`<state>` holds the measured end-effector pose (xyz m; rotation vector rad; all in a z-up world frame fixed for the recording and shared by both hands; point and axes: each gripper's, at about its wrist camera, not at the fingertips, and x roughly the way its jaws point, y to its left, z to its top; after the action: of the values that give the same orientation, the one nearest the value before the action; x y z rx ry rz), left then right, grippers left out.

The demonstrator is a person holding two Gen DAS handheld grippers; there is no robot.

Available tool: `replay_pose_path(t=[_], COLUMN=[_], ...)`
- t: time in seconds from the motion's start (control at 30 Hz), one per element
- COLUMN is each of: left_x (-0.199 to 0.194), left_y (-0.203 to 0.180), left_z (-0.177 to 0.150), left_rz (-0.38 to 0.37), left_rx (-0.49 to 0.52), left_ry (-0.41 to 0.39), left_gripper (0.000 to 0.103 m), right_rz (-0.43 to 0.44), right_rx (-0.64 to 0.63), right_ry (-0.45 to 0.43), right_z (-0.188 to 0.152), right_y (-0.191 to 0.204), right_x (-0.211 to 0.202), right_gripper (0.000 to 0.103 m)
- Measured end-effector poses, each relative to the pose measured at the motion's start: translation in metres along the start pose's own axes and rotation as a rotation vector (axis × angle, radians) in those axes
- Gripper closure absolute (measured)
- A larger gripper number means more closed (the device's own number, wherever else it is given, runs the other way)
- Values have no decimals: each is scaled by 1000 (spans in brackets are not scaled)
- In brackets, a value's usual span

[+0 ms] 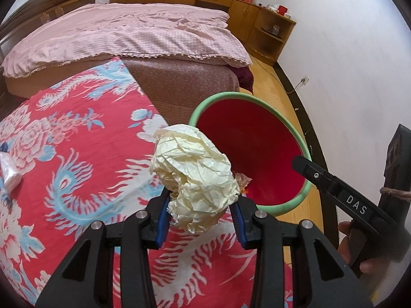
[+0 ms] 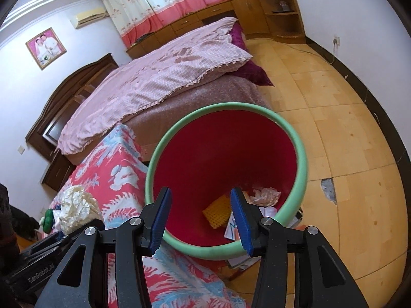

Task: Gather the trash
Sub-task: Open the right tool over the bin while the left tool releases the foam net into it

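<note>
My left gripper (image 1: 201,200) is shut on a crumpled cream paper ball (image 1: 197,174), which is pinched between the blue pads above the red floral cloth (image 1: 84,159). Just right of the ball stands the bin (image 1: 303,195), red inside with a green rim, its mouth tilted toward me. In the right wrist view the right gripper (image 2: 200,195) hangs open over the bin's (image 2: 304,164) near rim, nothing between its fingers. The same paper ball (image 2: 75,205) shows at the far left there. Inside the bin lie a yellow mesh piece (image 2: 217,211) and crumpled pinkish paper (image 2: 265,195).
A bed with a pink quilt (image 1: 133,33) lies behind the cloth. Wooden cabinets (image 1: 267,28) line the far wall. A clear plastic bag (image 1: 10,172) rests at the cloth's left edge and a green object (image 2: 47,219) sits near the ball. Wooden floor (image 2: 346,133) spreads out to the right.
</note>
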<state>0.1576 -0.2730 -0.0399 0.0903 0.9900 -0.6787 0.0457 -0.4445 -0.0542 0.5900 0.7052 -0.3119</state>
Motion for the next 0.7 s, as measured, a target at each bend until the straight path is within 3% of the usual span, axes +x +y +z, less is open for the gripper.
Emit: replay_pose_path(t=[0.47, 0.6, 0.7], left_x=[40, 43, 44], left_y=[-32, -39, -41], left_z=[17, 17, 18], left_rz=[-23, -16, -16], left_rx=[81, 101, 98], left_ry=[53, 52, 55], left_gripper=[62, 54, 53], right_rz=[-32, -39, -39], right_rx=[92, 102, 111], right_ry=[-39, -36, -33], right_z=[3, 2, 2], right_y=[-34, -39, -42], right_x=[-10, -8, -6], right_gripper=[53, 53, 53])
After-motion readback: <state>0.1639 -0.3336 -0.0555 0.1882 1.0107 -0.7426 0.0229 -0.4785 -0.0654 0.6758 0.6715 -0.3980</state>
